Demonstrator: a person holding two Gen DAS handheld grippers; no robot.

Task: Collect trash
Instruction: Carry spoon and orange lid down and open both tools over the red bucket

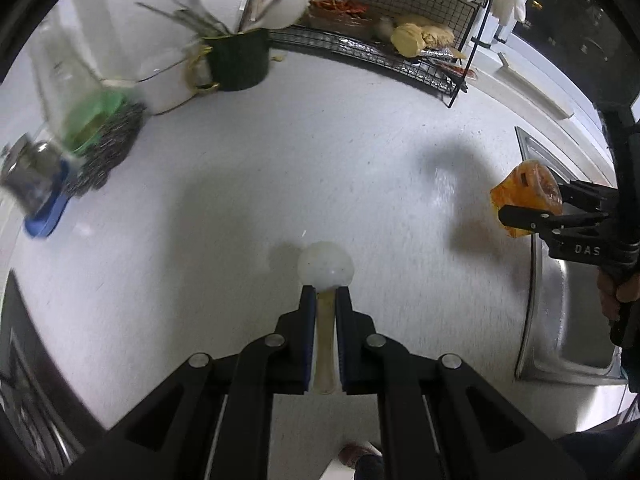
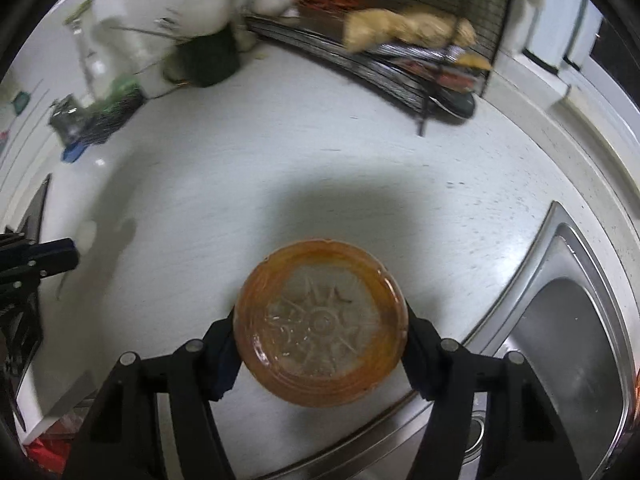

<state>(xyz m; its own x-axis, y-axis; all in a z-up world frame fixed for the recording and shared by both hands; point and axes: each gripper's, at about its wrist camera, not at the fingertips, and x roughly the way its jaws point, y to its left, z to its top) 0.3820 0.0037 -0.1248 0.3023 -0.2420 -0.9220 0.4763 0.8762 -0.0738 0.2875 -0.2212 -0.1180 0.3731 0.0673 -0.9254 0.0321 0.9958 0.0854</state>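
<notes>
The left gripper has its jaws clenched on the pale handle of a white plastic spoon, whose round bowl sticks out past the tips above the white bench. The right gripper grasps an orange glass dish — its jaws press on the rim from both sides, and the dish hangs over the bench edge just beside the steel sink. In the left wrist view the same dish shows at the right, well apart from the spoon. At the back stand a dark utensil cup and a wire rack.
</notes>
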